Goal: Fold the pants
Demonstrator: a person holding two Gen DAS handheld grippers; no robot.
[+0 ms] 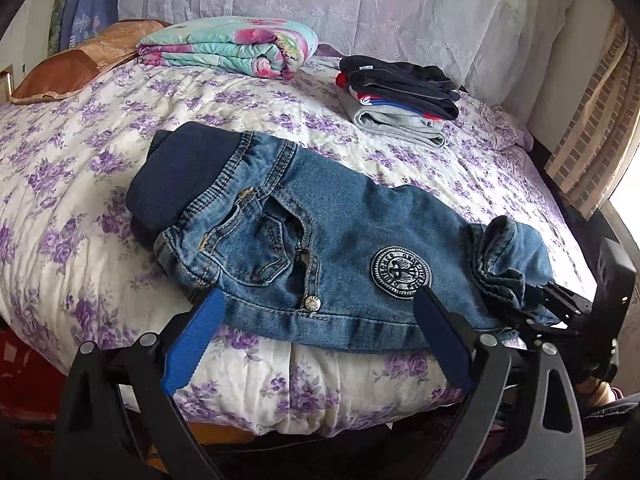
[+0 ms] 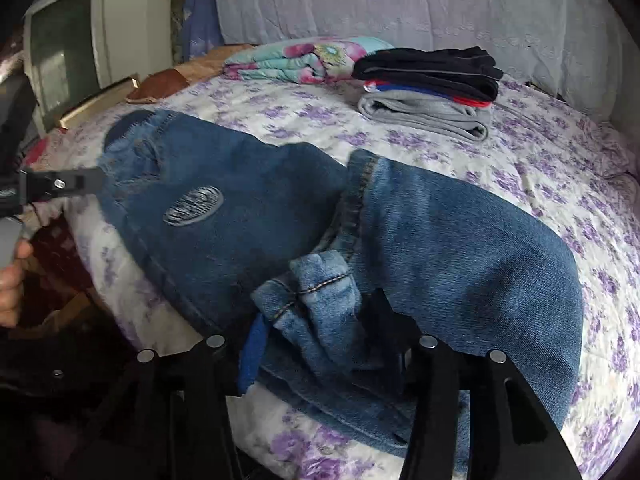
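The jeans (image 1: 344,240) lay across the middle of the frame on the floral bedspread (image 1: 80,184), legs doubled over the body. The left gripper (image 1: 320,320) stood wide open at the near hem, holding nothing. The right gripper (image 2: 320,320) held the bunched cuffs loosely between half-open jaws. Soft, limp denim with thick seams probably gripped best at hem or waistband (image 1: 160,176).

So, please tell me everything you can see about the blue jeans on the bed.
The jeans are small, of blue denim, with a dark ribbed waistband, a round embroidered patch, a metal button and stitched pockets. They lie flat near the bedspread edge, the legs doubled back towards the waist. The right gripper has bunched hem cloth between its fingers.
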